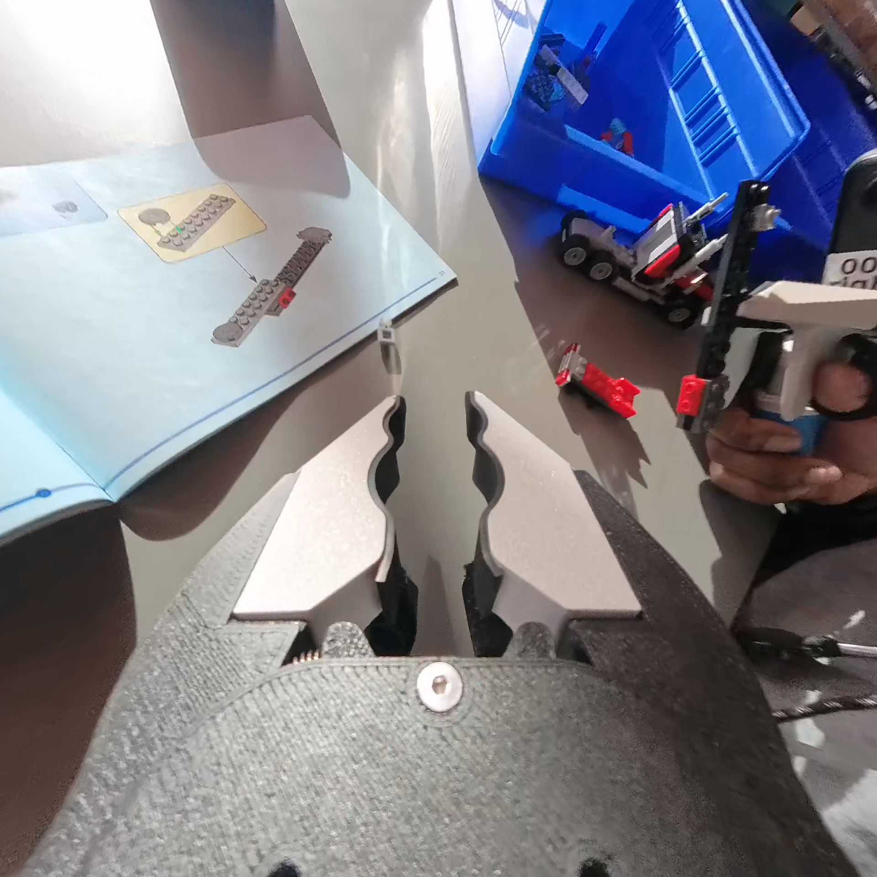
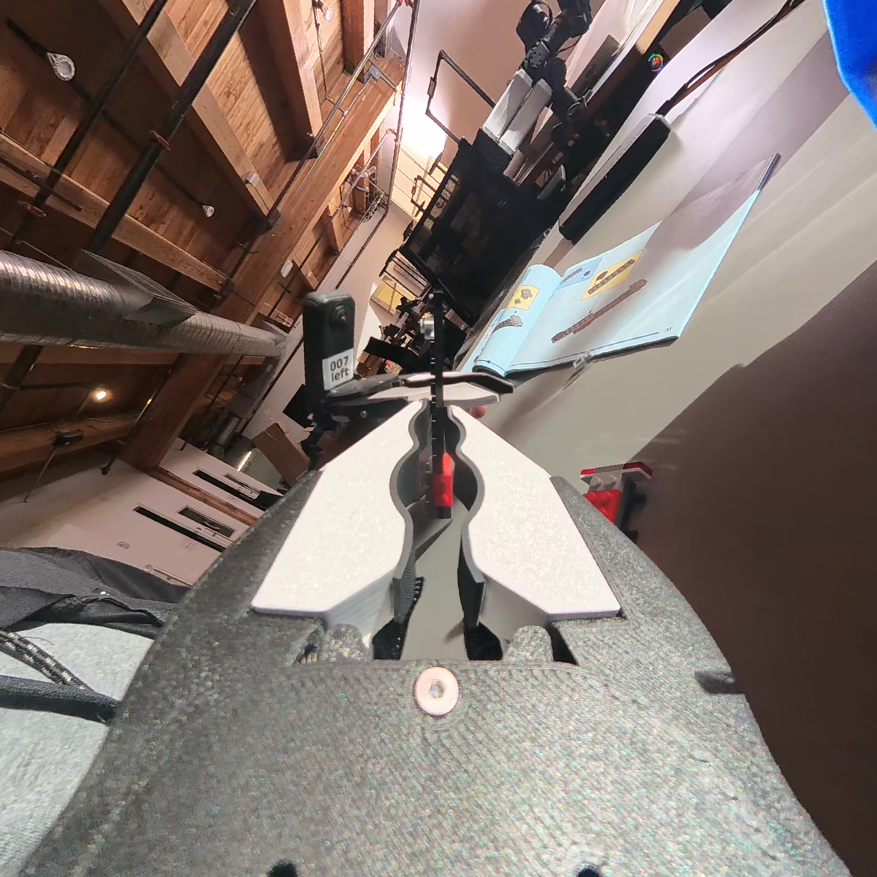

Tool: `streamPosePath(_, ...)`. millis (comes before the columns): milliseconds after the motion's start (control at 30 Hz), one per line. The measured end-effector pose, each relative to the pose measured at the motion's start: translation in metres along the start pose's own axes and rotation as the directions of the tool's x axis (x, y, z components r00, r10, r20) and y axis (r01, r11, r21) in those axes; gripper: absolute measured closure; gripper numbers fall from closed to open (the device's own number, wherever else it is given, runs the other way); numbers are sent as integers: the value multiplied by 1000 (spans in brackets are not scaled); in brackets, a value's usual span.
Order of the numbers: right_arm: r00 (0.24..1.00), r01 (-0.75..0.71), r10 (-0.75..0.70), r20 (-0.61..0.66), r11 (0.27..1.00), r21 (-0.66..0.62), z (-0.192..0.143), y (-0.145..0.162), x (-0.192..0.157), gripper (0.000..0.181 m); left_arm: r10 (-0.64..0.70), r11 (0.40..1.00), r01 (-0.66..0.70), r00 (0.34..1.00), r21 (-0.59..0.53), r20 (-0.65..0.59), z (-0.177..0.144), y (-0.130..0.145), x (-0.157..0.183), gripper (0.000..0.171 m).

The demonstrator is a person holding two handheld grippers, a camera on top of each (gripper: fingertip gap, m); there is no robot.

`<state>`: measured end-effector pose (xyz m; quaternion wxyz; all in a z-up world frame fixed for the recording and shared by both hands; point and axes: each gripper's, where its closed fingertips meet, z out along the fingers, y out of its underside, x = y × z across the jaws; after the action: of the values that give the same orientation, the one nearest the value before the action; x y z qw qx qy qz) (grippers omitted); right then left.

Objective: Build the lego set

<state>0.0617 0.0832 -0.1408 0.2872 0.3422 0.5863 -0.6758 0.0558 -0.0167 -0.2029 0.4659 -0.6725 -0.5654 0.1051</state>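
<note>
While my right gripper [image 2: 439,408] clamps the long black lego beam [image 1: 726,303] upright between its fingertips, my left gripper [image 1: 434,403] hovers with fingers apart and empty, a small grey piece [image 1: 388,349] lying just beyond them.

White printed labels [image 2: 340,369] on gripper cameras [image 2: 327,332]

Black plate [image 2: 439,379] (red-tipped) between fingers [image 2: 360,512]

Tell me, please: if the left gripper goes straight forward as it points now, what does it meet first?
Probably the small grey piece lying just ahead of the left gripper, by the edge of the open instruction booklet. Its jaws are open and empty; depth is uncertain.
</note>
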Motion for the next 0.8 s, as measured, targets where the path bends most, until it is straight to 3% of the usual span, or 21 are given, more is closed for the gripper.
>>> streamPosePath(300, 1000, -8, 8, 3, 1000, 4, 0, -1, 0, 176, 176, 981, -157, 967, -112, 182, 40, -7, -27, 145)
streamPosePath(567, 999, -32, 32, 20, 999, 9, -2, -2, 0, 176, 343, 937, -301, 891, -180, 297, 45, -12, -34, 160)
streamPosePath(800, 998, -51, 50, 34, 999, 12, -3, -3, 0, 176, 381, 924, -353, 885, -150, 268, 42, -15, -21, 171)
